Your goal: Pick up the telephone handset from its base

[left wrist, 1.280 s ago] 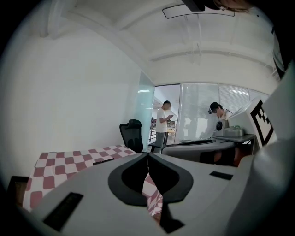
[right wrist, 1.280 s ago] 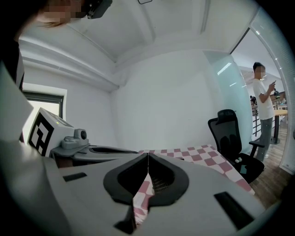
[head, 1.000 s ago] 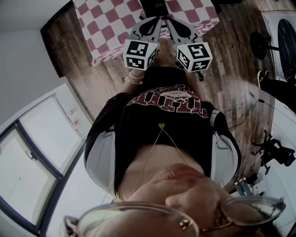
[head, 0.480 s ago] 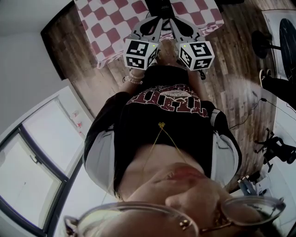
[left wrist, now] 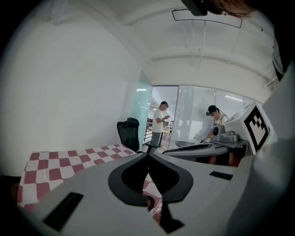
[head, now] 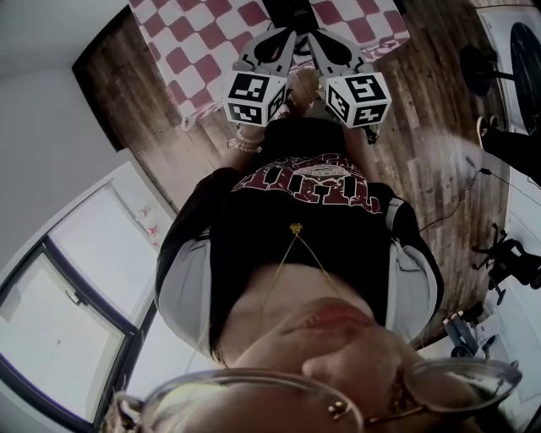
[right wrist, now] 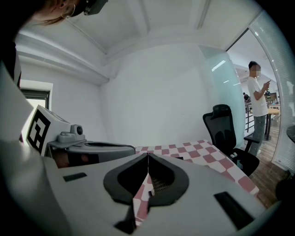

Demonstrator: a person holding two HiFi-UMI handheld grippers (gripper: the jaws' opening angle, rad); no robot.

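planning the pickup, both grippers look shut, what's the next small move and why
Probably open the right gripper and ease it forward over the checkered tablecloth: its jaws and those of the left gripper meet at the tips, holding nothing, and the dark object ahead, likely the telephone, is not reached.

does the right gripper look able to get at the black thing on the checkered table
Probably yes: nothing shows between the right gripper and the black thing on the checkered table ahead. Its jaws are shut, though, and must open first.
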